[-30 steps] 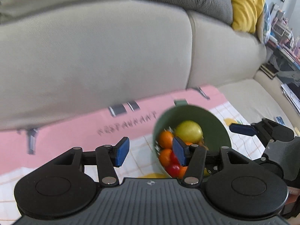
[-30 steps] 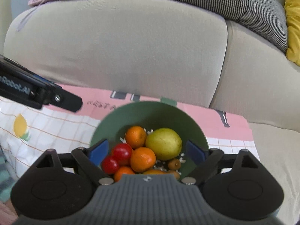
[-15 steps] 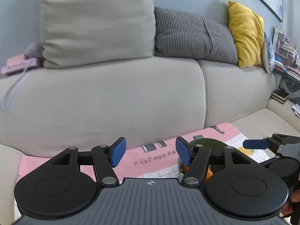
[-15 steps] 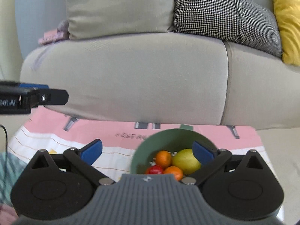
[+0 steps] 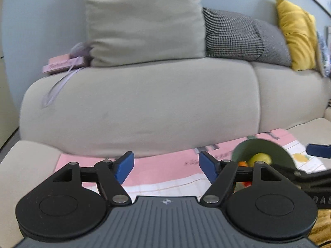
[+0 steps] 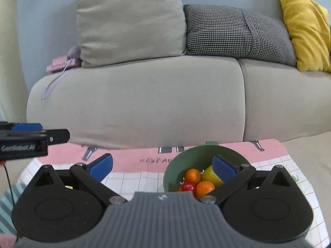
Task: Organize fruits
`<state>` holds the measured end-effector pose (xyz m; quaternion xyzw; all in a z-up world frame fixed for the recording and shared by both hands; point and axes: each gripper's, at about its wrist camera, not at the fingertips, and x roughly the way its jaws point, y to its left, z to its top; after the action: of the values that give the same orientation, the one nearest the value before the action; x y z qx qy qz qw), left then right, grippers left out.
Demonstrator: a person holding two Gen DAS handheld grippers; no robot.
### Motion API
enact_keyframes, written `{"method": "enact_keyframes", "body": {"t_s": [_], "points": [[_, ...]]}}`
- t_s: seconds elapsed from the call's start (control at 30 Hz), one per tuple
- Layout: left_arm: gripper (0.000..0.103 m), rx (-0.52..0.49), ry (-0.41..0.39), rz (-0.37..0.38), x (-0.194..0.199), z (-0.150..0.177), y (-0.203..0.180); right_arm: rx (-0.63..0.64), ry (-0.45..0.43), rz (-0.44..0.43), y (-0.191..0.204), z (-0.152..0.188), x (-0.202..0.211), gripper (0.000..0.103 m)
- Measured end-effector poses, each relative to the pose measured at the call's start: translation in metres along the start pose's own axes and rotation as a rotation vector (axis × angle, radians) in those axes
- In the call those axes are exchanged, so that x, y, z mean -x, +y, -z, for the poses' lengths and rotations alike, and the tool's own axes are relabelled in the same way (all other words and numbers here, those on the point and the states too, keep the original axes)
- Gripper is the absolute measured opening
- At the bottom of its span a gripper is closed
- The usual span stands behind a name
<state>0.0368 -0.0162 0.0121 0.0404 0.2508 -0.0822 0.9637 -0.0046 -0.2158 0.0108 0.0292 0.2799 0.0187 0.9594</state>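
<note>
A green bowl (image 6: 187, 157) stands on a pink and white checked cloth (image 6: 132, 161) in front of a sofa. It holds oranges (image 6: 192, 175), a red fruit (image 6: 188, 186) and a yellow-green fruit (image 6: 209, 174). My right gripper (image 6: 163, 166) is open and empty, raised above the cloth just left of the bowl. In the left wrist view the bowl (image 5: 275, 147) sits low at the right, with the yellow-green fruit (image 5: 259, 158) showing. My left gripper (image 5: 166, 166) has its jaws opening wider, with nothing between them, well left of the bowl.
A beige sofa (image 6: 144, 103) fills the background with a beige cushion (image 6: 128, 20), a checked cushion (image 6: 238, 31) and a yellow cushion (image 6: 306, 26). A pink box with a ribbon (image 6: 60, 64) lies on the sofa's left arm. Striped fabric (image 6: 6, 204) shows at the lower left.
Both grippers have pulled back and up from the bowl, which now sits lower and smaller in both views. The left jaws have spread much wider; the right jaws opened slightly.
</note>
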Motion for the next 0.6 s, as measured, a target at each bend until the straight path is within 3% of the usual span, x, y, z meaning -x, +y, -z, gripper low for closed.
{"method": "enact_keyframes", "body": {"t_s": [0.23,0.4,0.6], "points": [[0.084,-0.025,0.102,-0.039,-0.003,0.022,0.003,0.018,0.142,0.016,0.006,0.025,-0.015,0.099],[0.084,-0.044,0.201,-0.076,-0.011,0.033,-0.003,0.014,0.176,0.041,0.003,0.033,-0.022,0.099],[0.087,-0.04,0.243,-0.06,-0.012,0.043,-0.005,0.012,0.225,0.058,0.001,0.044,-0.028,0.099]]}}
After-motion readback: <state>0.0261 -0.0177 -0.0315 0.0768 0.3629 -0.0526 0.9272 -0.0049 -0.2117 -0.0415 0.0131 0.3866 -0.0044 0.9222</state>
